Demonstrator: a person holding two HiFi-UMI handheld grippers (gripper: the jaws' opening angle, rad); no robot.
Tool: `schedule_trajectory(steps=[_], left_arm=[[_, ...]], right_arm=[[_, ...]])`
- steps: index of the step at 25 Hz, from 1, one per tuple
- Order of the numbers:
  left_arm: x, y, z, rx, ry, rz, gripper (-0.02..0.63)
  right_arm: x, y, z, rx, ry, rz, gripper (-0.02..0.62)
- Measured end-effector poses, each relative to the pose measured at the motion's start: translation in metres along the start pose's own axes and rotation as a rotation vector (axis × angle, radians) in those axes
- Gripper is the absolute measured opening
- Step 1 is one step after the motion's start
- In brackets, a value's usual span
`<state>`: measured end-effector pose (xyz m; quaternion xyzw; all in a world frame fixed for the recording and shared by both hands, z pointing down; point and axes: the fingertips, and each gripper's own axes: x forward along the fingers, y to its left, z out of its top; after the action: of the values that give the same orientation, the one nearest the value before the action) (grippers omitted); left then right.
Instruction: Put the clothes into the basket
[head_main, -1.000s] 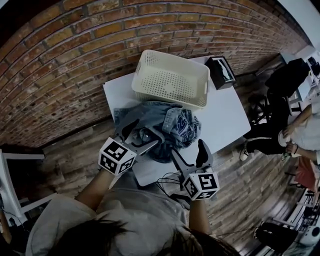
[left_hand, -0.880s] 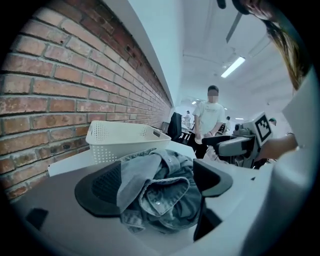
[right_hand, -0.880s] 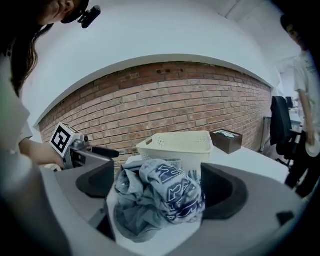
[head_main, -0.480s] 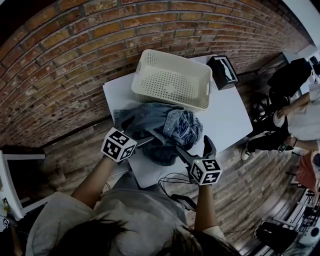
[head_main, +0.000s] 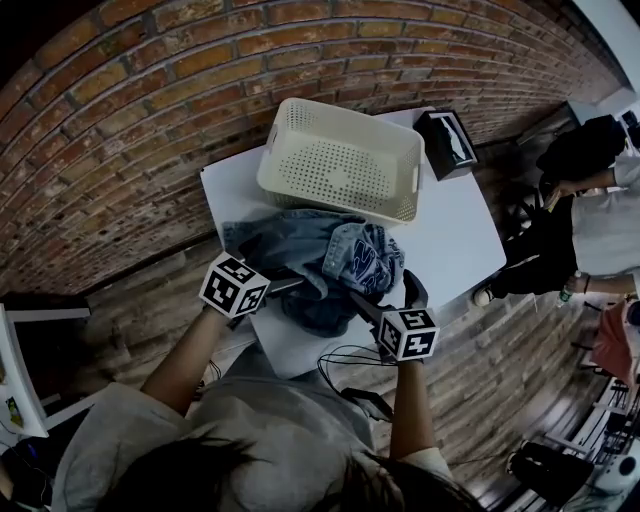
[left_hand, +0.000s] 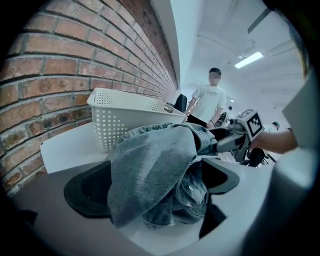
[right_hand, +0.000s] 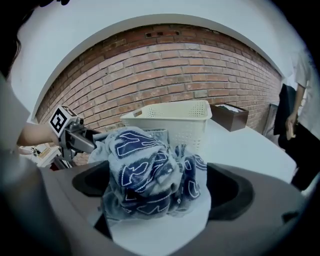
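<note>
Clothes (head_main: 325, 265) lay heaped on the white surface (head_main: 450, 230) at 6 o'clock of the empty basket (head_main: 340, 165), not yet in it. The left tongs (left_hand: 157, 185) at the heap's 8 o'clock and the right tongs (right_hand: 160, 187) at its 4 o'clock had just been opening. Both stood wide apart with cloth between them, seemingly unpressed. A good grab would need both to reach deep and low, clamp together, then lift high toward 12 o'clock so nothing trailed.
</note>
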<state>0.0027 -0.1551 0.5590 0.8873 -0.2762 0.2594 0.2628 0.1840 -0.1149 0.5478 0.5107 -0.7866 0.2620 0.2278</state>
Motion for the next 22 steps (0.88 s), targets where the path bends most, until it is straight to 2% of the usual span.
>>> schedule_trajectory(steps=[10,22], left_arm=[[0.013,0.003,-0.013,-0.021,0.057,-0.014,0.562],[0.035,0.01,-0.03,-0.075,0.143,-0.033,0.588]], right_arm=[[0.014,-0.004,-0.015,0.002,0.082,0.017,0.578],[0.038,-0.013,-0.04,0.136,0.19,0.09,0.581]])
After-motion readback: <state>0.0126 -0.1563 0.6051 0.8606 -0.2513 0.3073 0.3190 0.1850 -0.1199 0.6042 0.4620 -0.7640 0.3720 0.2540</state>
